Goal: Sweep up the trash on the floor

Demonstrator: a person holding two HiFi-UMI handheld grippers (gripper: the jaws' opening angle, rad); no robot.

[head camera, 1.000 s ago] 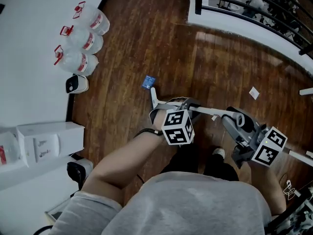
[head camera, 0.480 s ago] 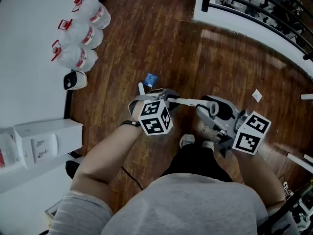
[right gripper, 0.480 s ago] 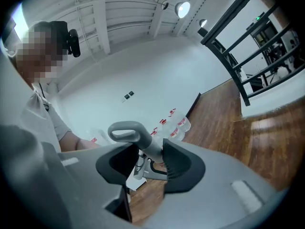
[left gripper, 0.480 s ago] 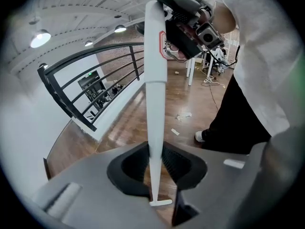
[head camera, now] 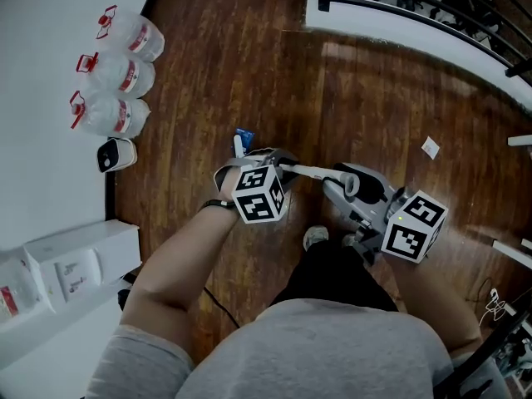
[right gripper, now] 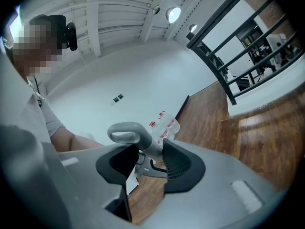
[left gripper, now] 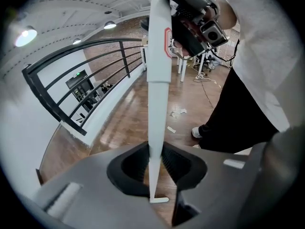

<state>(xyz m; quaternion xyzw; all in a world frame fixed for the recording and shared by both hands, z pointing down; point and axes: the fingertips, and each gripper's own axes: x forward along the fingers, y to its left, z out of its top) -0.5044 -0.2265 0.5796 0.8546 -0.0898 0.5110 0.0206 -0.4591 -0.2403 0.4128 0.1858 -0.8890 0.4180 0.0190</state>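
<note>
My left gripper (head camera: pixel 273 163) is shut on a long white handle (head camera: pixel 309 171), which runs from a tip beside a small blue scrap (head camera: pixel 243 135) across to my right gripper (head camera: pixel 353 185). In the left gripper view the white handle (left gripper: pixel 157 80) stands clamped between the jaws of the left gripper (left gripper: pixel 155 163). Pale paper scraps (left gripper: pixel 178 111) lie on the wood floor beyond. My right gripper (right gripper: pixel 145 156) is shut on a grey handle with a loop end (right gripper: pixel 127 132). The heads of both tools are out of sight. Another white paper scrap (head camera: pixel 430 147) lies to the right.
Three water jugs (head camera: pixel 116 52) and a small white device (head camera: pixel 115 154) stand along the left wall, with a white cabinet (head camera: pixel 71 268) nearer me. A black railing on a white ledge (head camera: pixel 416 7) bounds the floor at the top right. My shoes (head camera: pixel 316 238) are just below the grippers.
Both grippers have shifted left and a little up with their handles. The white handle's tip now sits right beside the blue scrap.
</note>
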